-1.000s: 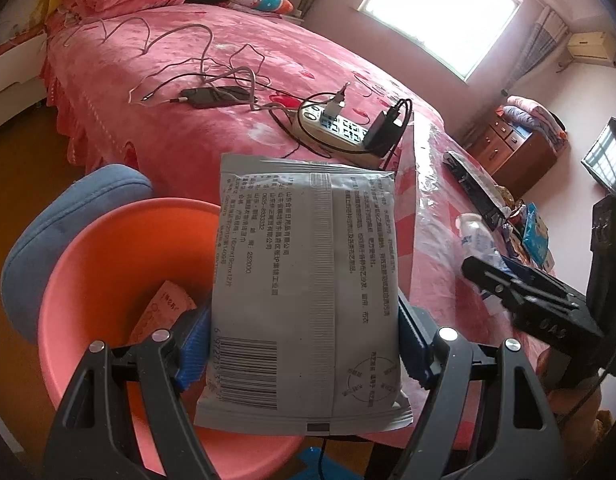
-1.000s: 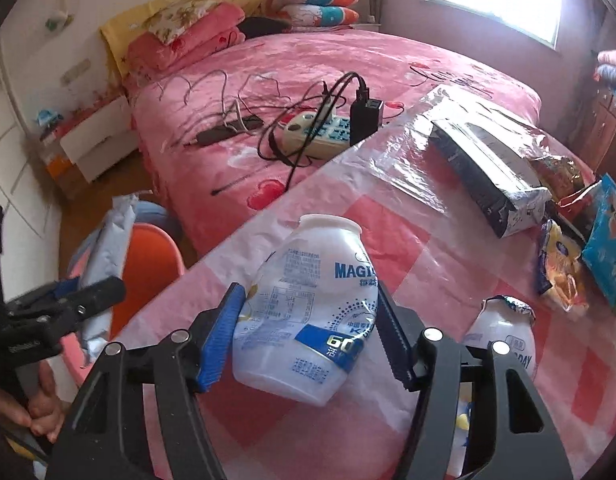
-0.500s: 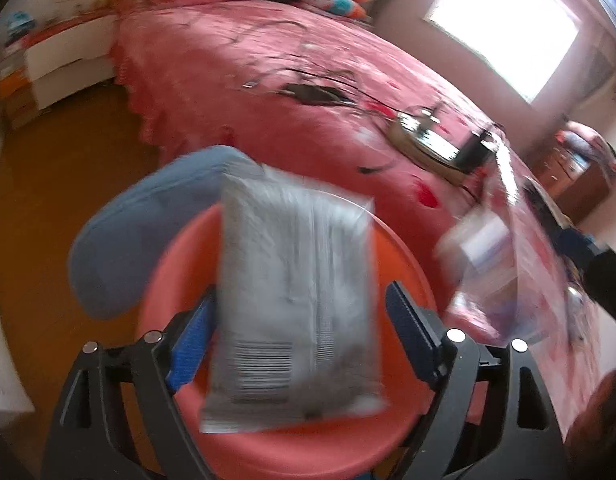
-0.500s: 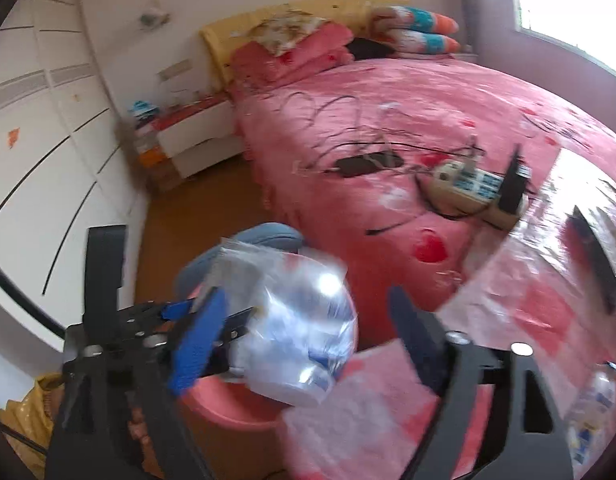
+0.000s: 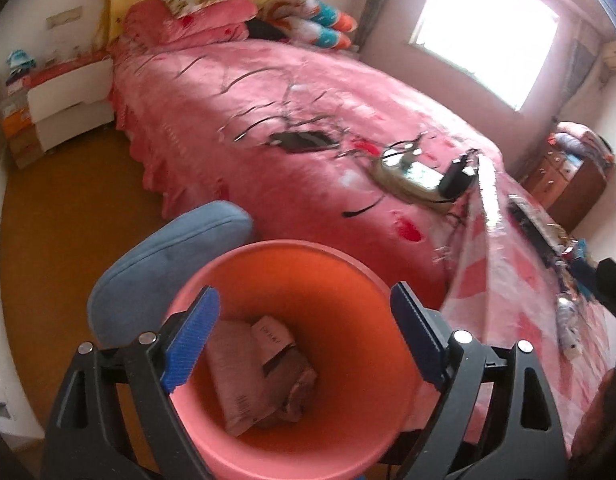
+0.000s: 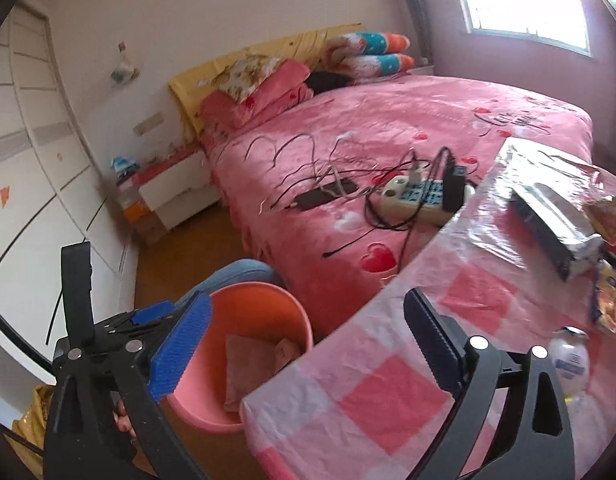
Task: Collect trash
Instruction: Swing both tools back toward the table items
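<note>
- orange plastic bin (image 5: 308,264) stands on the floor between the blue cushion (image 5: 164,256) and the bed (image 5: 308,120); we see a grey packet (image 5: 244,384) and a small carton (image 5: 274,336) lying at its bottom, so part of the trash is collected.
- we cannot see a bottle inside the bin from either view.
- remaining trash lies on the checked tablecloth (image 6: 388,400): a clear bottle (image 6: 570,360) near its right edge, a long dark foil pack (image 6: 556,216), and snack wrappers (image 6: 608,212) beyond it. we judge the task roughly midway, with several pickups left.
- left gripper (image 5: 308,340) hangs directly over the bin mouth, tilted downward; its jaws have just been opening and stand released, with nothing between them.
- right gripper (image 6: 308,344) hovers at the table edge beside the bin, angled down toward the bed; its jaws have just been opening and stand wide, empty.
- a hand (image 6: 122,420) shows low behind the left tool in the right wrist view.
- power strip (image 6: 424,196) and cables on the bed are not trash, in our judgement.
</note>
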Demonstrator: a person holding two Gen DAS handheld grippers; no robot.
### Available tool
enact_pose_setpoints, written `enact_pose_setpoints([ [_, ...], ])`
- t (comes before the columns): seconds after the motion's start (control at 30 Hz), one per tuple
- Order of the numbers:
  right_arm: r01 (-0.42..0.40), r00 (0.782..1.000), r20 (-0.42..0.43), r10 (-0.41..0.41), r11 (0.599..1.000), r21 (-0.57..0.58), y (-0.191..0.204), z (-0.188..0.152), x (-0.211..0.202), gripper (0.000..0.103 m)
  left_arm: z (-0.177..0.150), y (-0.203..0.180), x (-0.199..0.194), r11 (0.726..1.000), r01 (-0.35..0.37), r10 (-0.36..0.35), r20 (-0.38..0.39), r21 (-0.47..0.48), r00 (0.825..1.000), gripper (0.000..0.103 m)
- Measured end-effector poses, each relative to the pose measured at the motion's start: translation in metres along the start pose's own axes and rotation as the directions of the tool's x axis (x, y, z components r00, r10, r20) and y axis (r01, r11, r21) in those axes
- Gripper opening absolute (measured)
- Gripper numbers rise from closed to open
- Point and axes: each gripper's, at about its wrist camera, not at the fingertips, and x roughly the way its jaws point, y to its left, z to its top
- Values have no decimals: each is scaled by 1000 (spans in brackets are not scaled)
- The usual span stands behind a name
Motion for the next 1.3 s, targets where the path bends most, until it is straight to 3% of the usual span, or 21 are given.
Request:
enact_pose_setpoints([
  [0.2,59,994,89,-60,998,8,-20,-5,-35,98,-1,-36,-14,994,86,-92,83,66,992,88],
  [0.4,133,984,118,-137,990,44,-43,-8,-59,98,-1,-75,-20,981,125,-139,81,151,987,88],
  [0.77,233,958,134,-252,962,140,-84,-18,-94,98,-3,-126,-25,960,177,-179,-11,215,984,88],
  [1.3,427,883,125,-453,885,186,-139,-37,-129,98,-23,-188,-20,941,211,-191,-102,263,976,88],
])
